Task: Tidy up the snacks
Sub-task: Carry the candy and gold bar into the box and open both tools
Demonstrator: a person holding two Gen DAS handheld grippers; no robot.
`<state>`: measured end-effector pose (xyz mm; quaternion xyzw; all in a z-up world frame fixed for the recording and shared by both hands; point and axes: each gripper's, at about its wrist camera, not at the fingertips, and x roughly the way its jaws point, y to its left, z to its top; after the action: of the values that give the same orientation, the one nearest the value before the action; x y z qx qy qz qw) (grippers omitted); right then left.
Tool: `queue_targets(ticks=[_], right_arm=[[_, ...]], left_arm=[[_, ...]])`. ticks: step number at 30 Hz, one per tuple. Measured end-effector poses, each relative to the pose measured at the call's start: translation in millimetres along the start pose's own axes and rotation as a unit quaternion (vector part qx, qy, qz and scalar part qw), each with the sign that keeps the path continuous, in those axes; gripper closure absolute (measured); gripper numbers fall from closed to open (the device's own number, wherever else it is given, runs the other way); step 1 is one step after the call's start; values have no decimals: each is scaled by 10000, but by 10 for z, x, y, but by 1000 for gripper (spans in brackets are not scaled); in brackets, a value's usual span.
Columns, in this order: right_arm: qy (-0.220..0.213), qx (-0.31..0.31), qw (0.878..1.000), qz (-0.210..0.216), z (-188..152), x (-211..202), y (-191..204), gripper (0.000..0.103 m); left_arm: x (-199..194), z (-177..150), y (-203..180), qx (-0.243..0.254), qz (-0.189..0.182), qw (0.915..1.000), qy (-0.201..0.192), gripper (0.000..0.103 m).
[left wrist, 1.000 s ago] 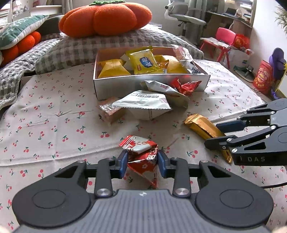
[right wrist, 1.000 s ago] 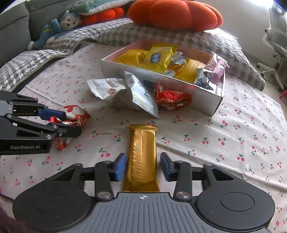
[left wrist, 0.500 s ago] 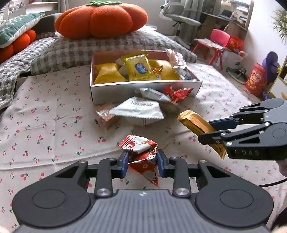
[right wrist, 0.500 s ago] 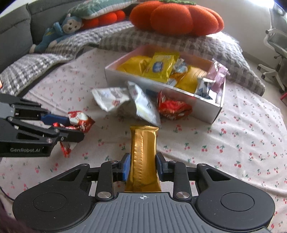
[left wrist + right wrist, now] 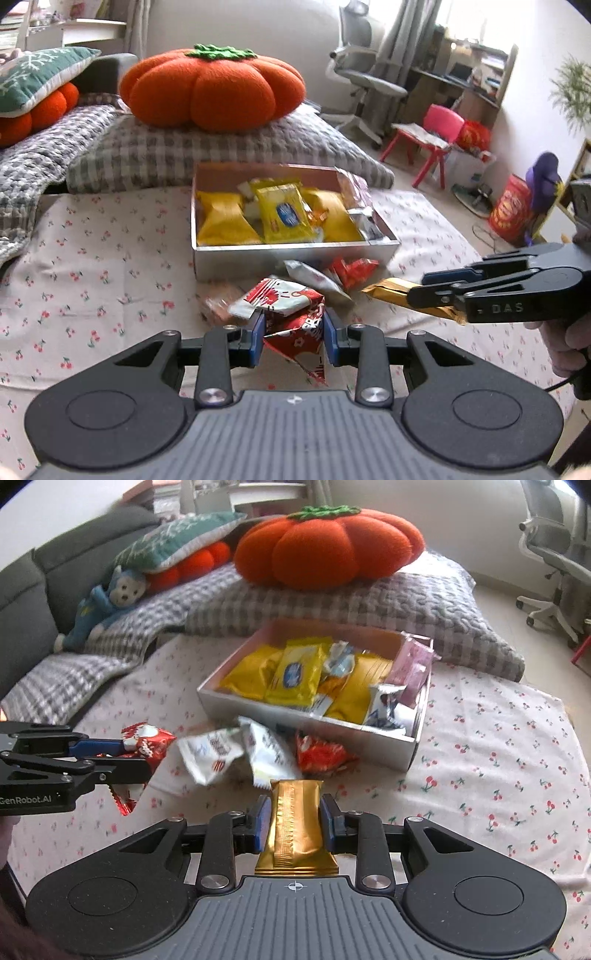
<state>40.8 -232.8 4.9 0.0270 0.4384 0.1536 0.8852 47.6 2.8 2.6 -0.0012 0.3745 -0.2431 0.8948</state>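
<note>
Left gripper (image 5: 293,334) clamps a crumpled red-and-white foil snack packet (image 5: 291,314), held off the cherry-print cloth (image 5: 92,258). The packet's white top lobe leans left and its red tail hangs down past the blue pads.

Right gripper (image 5: 294,821) grips a flat gold foil bar wrapper (image 5: 295,827) across its width. The bar's long axis runs straight ahead along the fingers, crimped front end toward the open white cardboard box (image 5: 369,734).

The box is ahead of both grippers, packed with yellow packets, with a pink one at its right end. Against the box's near wall lie two white pouches (image 5: 236,749) and a red crinkled packet (image 5: 321,755), directly between the bar and the box.

Right of the box the cloth is bare, left of it too. Behind the box sit a grey checked cushion (image 5: 221,147) and an orange pumpkin plush (image 5: 214,88). The two grippers are near each other, not touching.
</note>
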Motion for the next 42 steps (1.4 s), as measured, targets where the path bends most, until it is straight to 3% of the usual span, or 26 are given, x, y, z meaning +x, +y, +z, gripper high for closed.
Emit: queue_targets(ticks=[13, 21, 35, 42], right_arm=[[-192, 416, 9989, 67, 267, 17, -183, 76], [-583, 821, 9949, 31, 508, 72, -302, 76], [-774, 1341, 9876, -261, 716, 696, -510, 76], [-835, 1441, 9855, -312, 783, 912, -559, 76]], left_arm=[[185, 238, 183, -339, 111, 9992, -176, 74], [433, 421, 293, -534, 353, 9976, -270, 74], [1095, 648, 449, -831, 275, 9961, 55, 74], [1268, 664, 427, -394, 416, 9983, 79, 73]])
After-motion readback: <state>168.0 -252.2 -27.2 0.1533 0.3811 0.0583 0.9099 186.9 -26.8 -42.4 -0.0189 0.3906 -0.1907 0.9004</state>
